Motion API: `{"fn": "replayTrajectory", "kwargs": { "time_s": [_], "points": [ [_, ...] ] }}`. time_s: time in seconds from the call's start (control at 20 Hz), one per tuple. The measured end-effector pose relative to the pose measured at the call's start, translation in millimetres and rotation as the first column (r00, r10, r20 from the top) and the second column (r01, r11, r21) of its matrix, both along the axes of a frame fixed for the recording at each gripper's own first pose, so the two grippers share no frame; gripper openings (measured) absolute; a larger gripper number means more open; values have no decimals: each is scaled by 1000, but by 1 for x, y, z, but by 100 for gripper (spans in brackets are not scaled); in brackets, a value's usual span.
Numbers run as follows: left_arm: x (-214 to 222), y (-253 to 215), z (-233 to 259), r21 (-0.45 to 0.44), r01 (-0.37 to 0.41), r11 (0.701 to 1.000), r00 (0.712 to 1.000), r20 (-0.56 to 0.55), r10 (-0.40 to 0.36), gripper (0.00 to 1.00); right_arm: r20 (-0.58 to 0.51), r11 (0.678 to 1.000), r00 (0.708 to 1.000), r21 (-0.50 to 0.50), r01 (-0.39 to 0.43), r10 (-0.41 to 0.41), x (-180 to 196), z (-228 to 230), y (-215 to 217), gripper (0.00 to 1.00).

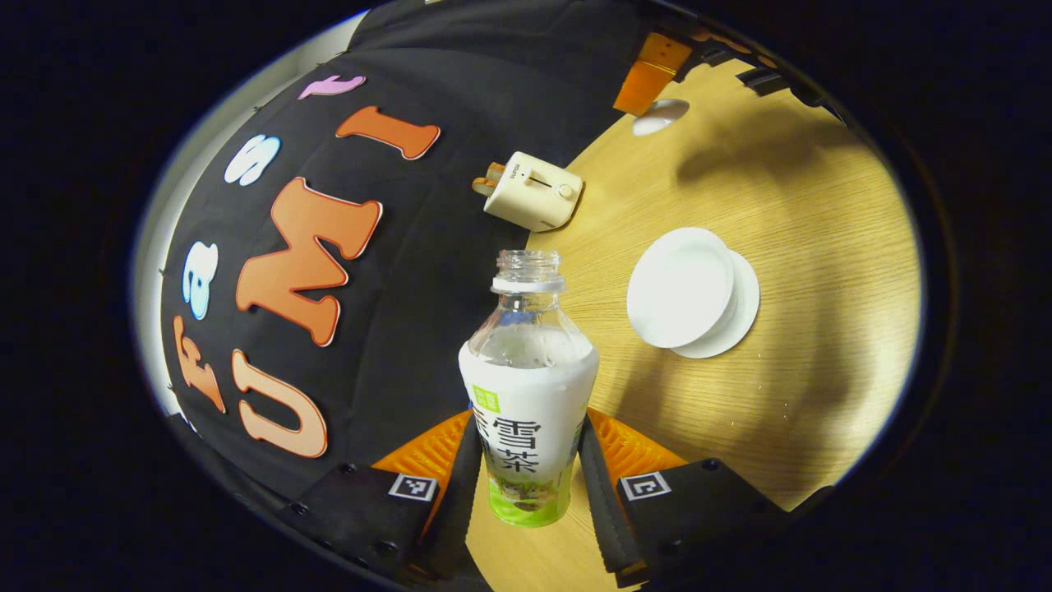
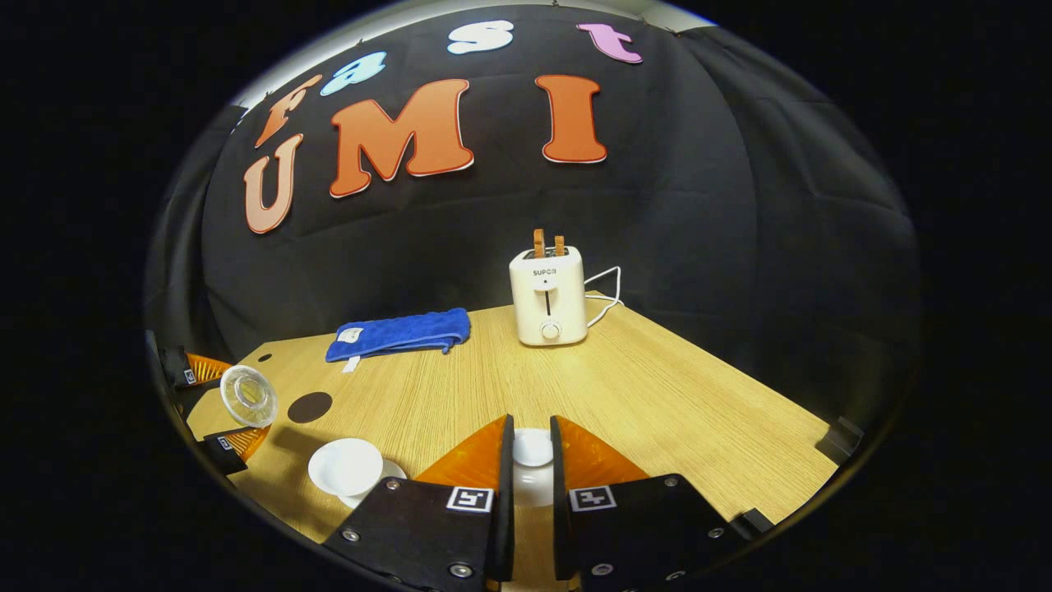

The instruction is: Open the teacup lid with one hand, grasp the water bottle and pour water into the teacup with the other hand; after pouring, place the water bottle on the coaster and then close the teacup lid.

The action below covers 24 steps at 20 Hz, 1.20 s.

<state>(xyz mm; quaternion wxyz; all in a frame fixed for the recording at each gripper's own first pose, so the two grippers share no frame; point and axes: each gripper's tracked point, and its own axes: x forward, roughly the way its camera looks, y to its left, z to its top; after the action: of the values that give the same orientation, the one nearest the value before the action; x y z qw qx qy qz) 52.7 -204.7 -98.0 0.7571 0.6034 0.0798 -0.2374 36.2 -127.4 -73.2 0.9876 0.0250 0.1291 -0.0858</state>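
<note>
- Between our left gripper (image 1: 530,481) jaws: water bottle (image 1: 528,395), uncapped, plastic, sleeve-labelled. Jaws closed on its lower body, one on each side. Seen from the right gripper view, the bottle (image 2: 249,396) is lifted and tipped, mouth towards that camera, beside the dark round coaster (image 2: 310,407).
- Handling, bottle: we judge it light and thin-walled, liable to dent or spill through the open neck if squeezed hard; the labelled waist is the sensible hold.
- Between our right gripper (image 2: 532,460) jaws: teacup lid (image 2: 532,448), white, held by its knob, jaws nearly closed on it.
- Handling, lid: probably ceramic, so stiff, smooth, chippable; the knob is the only sound grip.
- On the table (image 1: 789,205): teacup (image 1: 680,286), white, lid off, standing on its saucer (image 1: 734,325), to the right of the bottle in the left gripper view. We cannot tell whether it holds water.
- Also on the table: toaster (image 2: 548,300) with bread, blue towel (image 2: 400,333).
</note>
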Motion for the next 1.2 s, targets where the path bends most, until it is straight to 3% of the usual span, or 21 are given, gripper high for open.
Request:
{"fn": "replayTrajectory", "kwargs": {
  "time_s": [0.25,0.5,1.0,1.2],
  "points": [
    [8,-6,-9,148,49,988,999,-3,-49,64,0,1000,1000,-4,1,-1,-1,0,0,19],
    [17,-4,-11,316,86,945,996,7,-93,66,-5,1000,1000,-7,-2,2,-1,0,0,19],
    [16,-7,-8,495,149,856,986,-5,-169,64,-4,1000,1000,-9,-7,7,-2,1,1,19],
    [15,-6,-11,551,172,816,981,-17,-195,68,-9,1000,1000,-9,-8,8,-2,0,1,19]
  ]
}}
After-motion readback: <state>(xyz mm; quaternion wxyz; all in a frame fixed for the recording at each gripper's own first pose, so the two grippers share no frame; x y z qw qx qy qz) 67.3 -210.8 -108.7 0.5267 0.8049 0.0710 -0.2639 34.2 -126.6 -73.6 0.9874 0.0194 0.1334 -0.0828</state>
